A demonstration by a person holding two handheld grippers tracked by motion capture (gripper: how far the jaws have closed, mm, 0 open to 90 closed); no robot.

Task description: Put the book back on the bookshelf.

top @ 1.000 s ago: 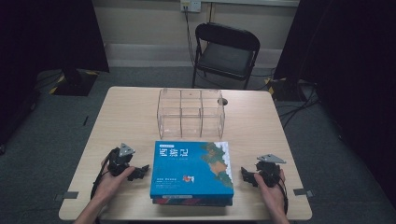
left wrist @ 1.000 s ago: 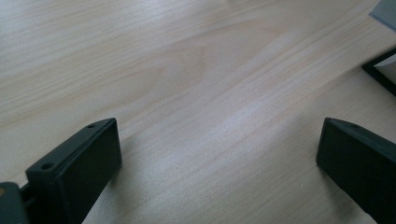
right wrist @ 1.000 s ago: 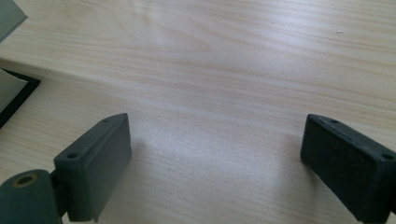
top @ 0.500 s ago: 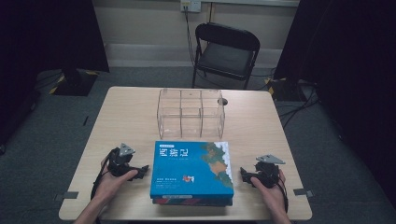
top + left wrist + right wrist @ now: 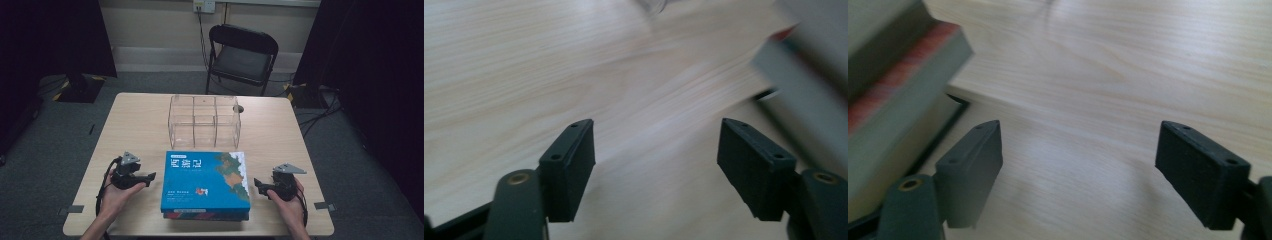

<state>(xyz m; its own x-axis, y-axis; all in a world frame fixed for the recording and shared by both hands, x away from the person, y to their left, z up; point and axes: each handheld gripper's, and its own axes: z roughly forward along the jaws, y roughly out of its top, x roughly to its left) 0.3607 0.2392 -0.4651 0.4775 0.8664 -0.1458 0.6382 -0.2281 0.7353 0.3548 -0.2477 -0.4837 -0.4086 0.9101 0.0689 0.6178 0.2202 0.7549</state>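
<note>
A flat blue box (image 5: 205, 182) with a map picture on its lid lies at the table's front middle, on top of another flat item with a red edge. My left gripper (image 5: 150, 176) is just left of the stack, jaws pointing at its side. Its jaws have just been closing, but they stand open over bare wood (image 5: 656, 165), with the stack's blurred edge (image 5: 804, 90) to the right. My right gripper (image 5: 257, 184) faces the stack's right side. Its jaws have also just been closing a little and are open (image 5: 1078, 165) with nothing between them, the stack's corner (image 5: 893, 85) at left.
A clear plastic organizer (image 5: 204, 120) with several compartments stands behind the stack at the middle of the wooden table (image 5: 135, 125). A black folding chair (image 5: 242, 55) stands beyond the far edge. Cables lie on the floor to the right.
The left gripper has lifted slightly off the table beside the stack. The right gripper and the stack have stayed where they were.
</note>
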